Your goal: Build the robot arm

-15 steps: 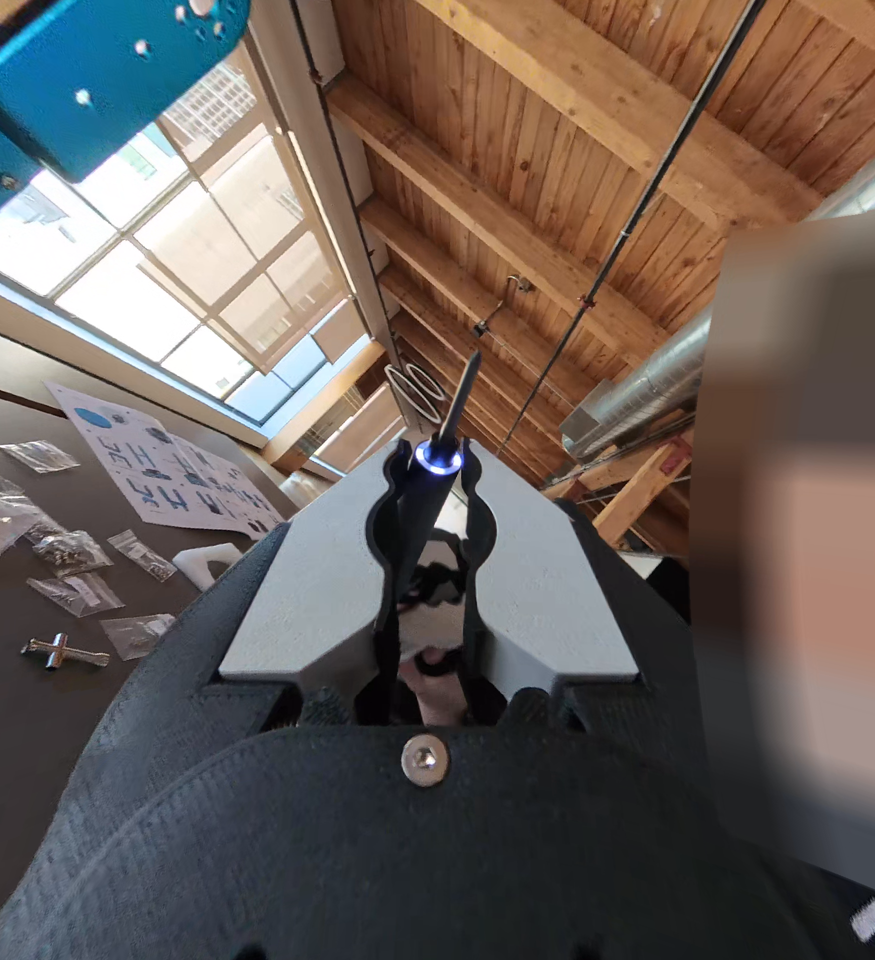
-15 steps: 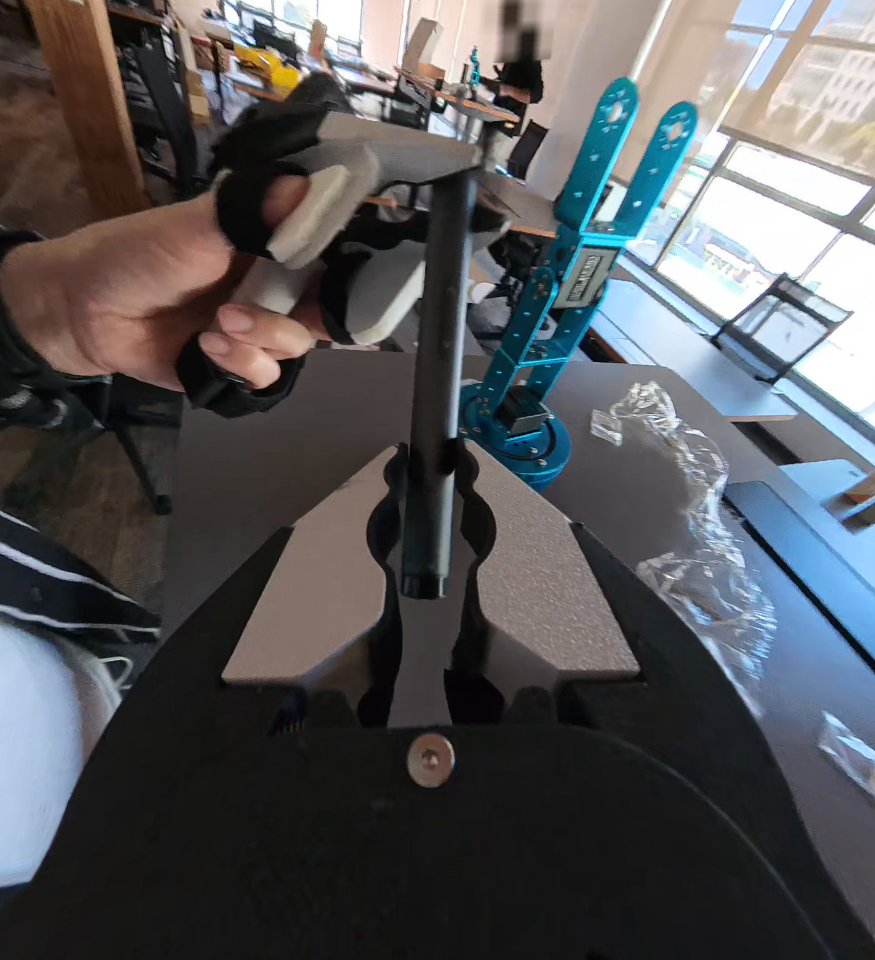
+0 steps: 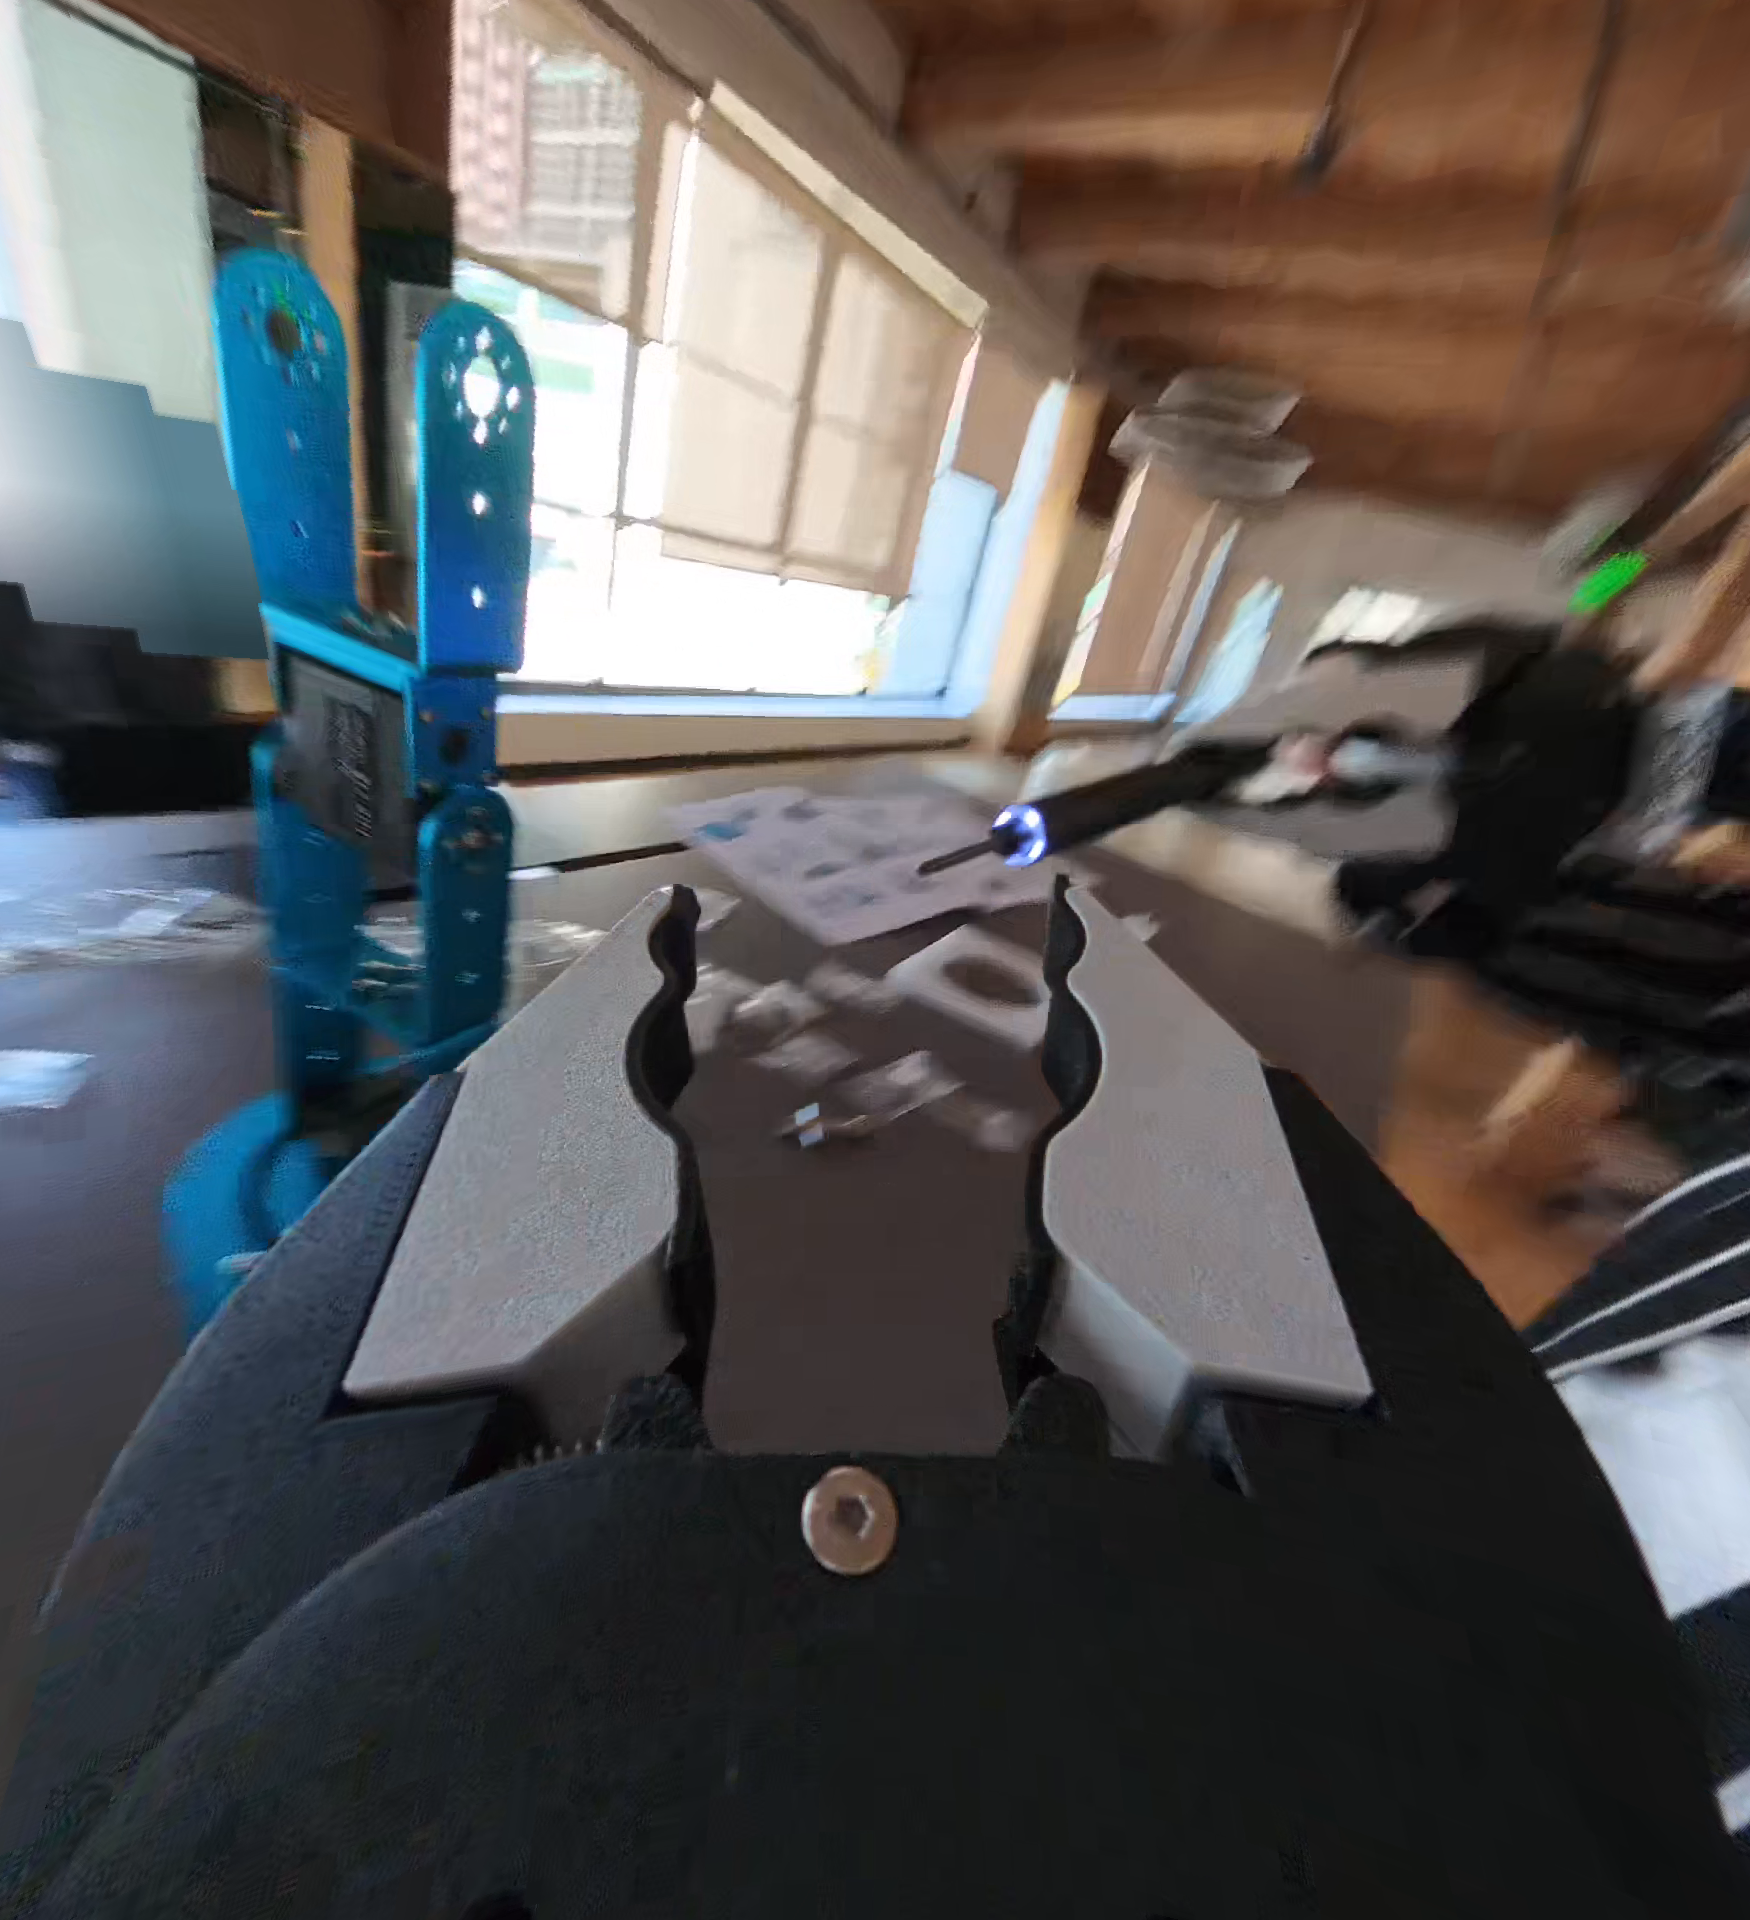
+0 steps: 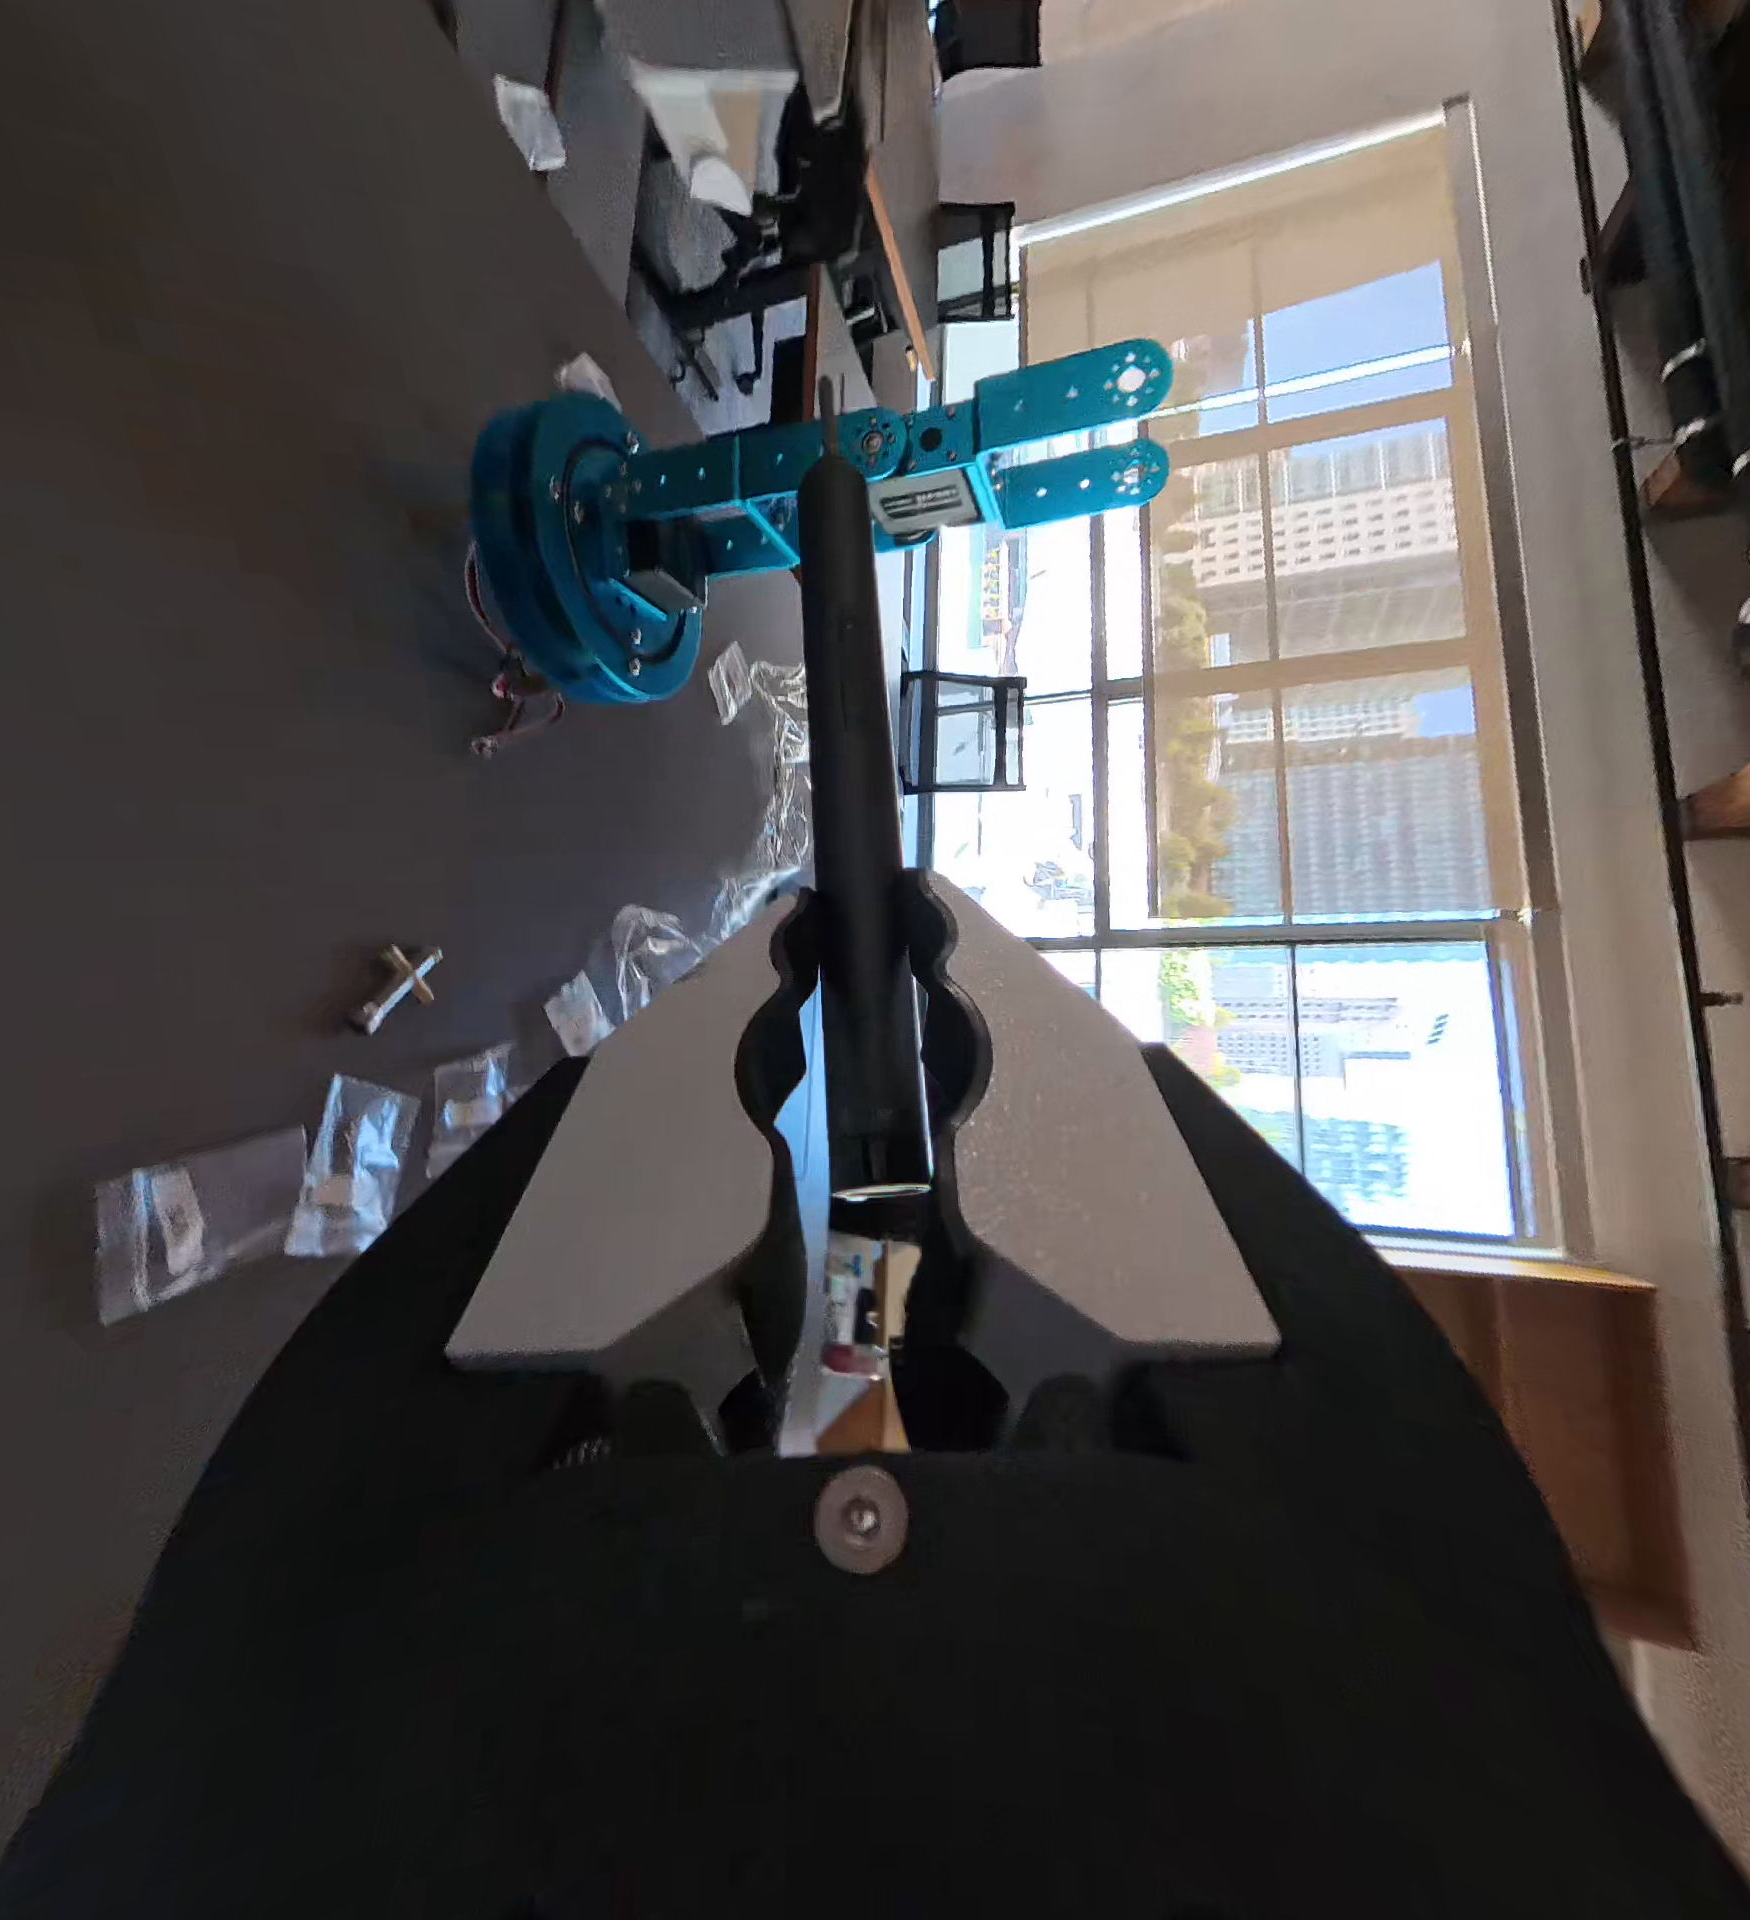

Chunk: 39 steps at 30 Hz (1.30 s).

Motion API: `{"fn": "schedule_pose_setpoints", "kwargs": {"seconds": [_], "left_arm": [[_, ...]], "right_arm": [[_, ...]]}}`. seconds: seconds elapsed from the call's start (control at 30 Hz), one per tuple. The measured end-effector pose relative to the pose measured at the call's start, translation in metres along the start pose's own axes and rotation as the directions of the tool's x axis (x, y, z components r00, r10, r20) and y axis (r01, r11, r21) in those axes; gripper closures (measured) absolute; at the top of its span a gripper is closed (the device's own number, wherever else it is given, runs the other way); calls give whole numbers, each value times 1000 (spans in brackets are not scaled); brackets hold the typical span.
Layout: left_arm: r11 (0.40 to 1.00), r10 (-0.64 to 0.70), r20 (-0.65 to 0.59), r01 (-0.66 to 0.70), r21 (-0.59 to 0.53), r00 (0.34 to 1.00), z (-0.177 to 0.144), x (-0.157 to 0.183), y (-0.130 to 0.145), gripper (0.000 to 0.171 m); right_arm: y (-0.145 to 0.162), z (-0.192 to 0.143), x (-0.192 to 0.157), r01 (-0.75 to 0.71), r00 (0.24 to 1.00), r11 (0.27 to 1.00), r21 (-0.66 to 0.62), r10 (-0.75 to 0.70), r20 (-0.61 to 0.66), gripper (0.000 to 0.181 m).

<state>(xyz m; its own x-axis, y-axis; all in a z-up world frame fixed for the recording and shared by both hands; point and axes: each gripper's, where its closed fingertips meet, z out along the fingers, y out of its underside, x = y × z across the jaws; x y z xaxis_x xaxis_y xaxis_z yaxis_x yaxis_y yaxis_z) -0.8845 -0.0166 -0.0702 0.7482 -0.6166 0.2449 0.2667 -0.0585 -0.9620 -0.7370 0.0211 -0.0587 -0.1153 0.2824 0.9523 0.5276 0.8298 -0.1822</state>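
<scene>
Driver (image 4: pixel 855 790) gone from left gripper (image 3: pixel 866 899) since earlier frame; left jaws now wide apart, empty, over dark table (image 3: pixel 829 1278); right gripper (image 4: pixel 866 904) clamped on driver shaft, bit end forward toward blue arm (image 4: pixel 819 488); left view: driver, lit ring at tip, ahead and right, apart from left fingers; bags (image 4: pixel 258 1205) scattered on table.
</scene>
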Motion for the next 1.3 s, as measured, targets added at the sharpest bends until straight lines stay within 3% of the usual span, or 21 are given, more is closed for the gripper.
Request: {"fn": "schedule_pose_setpoints", "kwargs": {"seconds": [0.07, 0.17, 0.27, 0.37, 0.4, 0.47, 0.63, 0.83, 1.1, 1.3], "left_arm": [[944, 286, 45, -273, -185, 957, 4, 9, 7, 106], [736, 583, -79, -567, -369, 809, 41, 37, 20, 100], [561, 704, -217, -717, -413, 676, 80, 51, 39, 105], [405, 783, -283, -800, -443, 553, 99, 44, 57, 124], [378, 798, -281, -806, -455, 533, 103, 39, 60, 132], [388, 792, -282, -803, -452, 542, 108, 37, 63, 153], [410, 740, -319, -773, -485, 592, 109, 34, 79, 155], [448, 648, -342, -704, -551, 680, 105, 30, 96, 156], [478, 617, -328, -672, -566, 715, 98, 27, 103, 155], [502, 630, -279, -654, -567, 725, 98, 25, 98, 155]], "right_arm": [[6, -3, -1, 68, 998, 997, -27, -67, 14, 165], [10, -5, -4, 137, 990, 989, -46, -136, 37, 165], [12, -2, -7, 171, 984, 984, -53, -167, 68, 165], [13, -1, -7, 173, 983, 984, -51, -169, 78, 165], [14, -1, -6, 165, 984, 985, -53, -161, 83, 165], [17, -1, -7, 140, 985, 989, -55, -134, 104, 165], [34, 10, -16, 17, 983, 996, -85, -1, 182, 164], [44, 20, -33, -23, 970, 995, -95, 45, 241, 164], [43, 28, -41, -42, 958, 995, -91, 66, 280, 163], [45, 31, -35, -26, 971, 997, -72, 43, 234, 163]]}}
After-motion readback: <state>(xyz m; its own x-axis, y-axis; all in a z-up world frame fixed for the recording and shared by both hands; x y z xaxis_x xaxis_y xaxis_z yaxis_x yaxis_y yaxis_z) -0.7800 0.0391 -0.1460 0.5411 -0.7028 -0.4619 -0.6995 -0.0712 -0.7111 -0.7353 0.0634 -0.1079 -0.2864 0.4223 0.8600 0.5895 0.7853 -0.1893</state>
